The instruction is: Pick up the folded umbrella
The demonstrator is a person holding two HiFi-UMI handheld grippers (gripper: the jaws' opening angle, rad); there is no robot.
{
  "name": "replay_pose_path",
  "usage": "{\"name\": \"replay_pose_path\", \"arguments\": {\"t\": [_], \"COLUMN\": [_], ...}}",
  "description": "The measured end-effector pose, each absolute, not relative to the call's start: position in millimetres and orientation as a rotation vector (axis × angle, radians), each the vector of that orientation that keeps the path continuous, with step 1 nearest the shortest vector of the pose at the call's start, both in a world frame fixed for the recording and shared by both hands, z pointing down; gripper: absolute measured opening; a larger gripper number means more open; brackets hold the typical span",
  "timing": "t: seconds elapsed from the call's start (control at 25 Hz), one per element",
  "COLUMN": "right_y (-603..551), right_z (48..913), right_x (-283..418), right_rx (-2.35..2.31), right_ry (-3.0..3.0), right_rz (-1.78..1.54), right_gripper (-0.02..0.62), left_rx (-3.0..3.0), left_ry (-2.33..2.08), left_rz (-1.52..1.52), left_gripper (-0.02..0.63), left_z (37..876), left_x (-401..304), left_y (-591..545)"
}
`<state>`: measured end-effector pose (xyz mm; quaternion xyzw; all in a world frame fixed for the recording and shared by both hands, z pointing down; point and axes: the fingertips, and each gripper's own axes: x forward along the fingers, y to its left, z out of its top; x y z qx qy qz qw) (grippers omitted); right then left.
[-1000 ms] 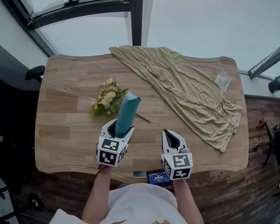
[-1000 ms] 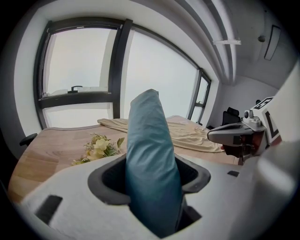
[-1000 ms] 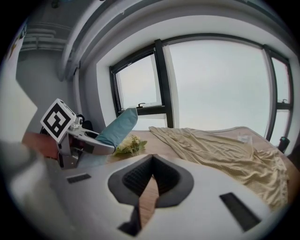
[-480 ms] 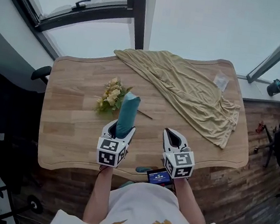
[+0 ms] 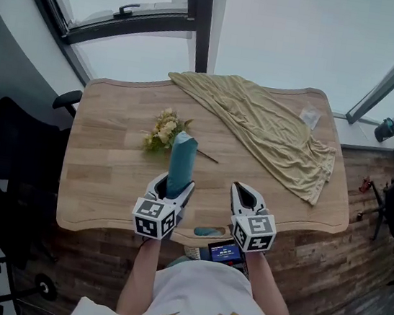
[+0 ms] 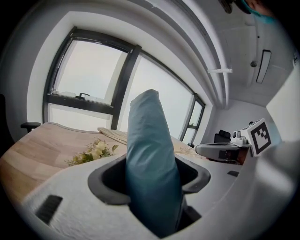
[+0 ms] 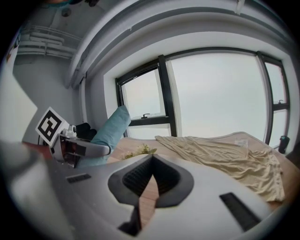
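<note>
Wood lies bare on the table's (image 5: 100,176) left; over its near edge the left gripper (image 5: 172,184) clamps the umbrella (image 5: 181,160), pointing toward the flowers (image 5: 163,130), seemingly tipped up; right gripper (image 5: 244,194) closed, empty.

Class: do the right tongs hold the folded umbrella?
No, the right tongs meet on nothing; the left tongs clamp the umbrella.

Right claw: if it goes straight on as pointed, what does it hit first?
Probably the beige cloth: past the right claw, shut and empty, only bare table lies before it. Height is unclear, so it might pass over.
</note>
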<state>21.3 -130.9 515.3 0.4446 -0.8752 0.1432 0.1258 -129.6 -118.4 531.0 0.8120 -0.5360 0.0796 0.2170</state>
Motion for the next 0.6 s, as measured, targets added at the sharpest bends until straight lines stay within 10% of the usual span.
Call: {"name": "replay_pose_path", "arguments": {"t": [0.6], "right_y": [-115], "right_z": [491], "right_x": [25], "right_rx": [1.33], "right_ry": [-2.629], "right_rz": [0.542], "right_gripper": [0.011], "left_rx": [2.299], "left_ry": [-1.481], "left_rz": [0.115], "left_gripper": [0.288], "left_z": [512], "left_x": [-119], "left_y": [-89]}}
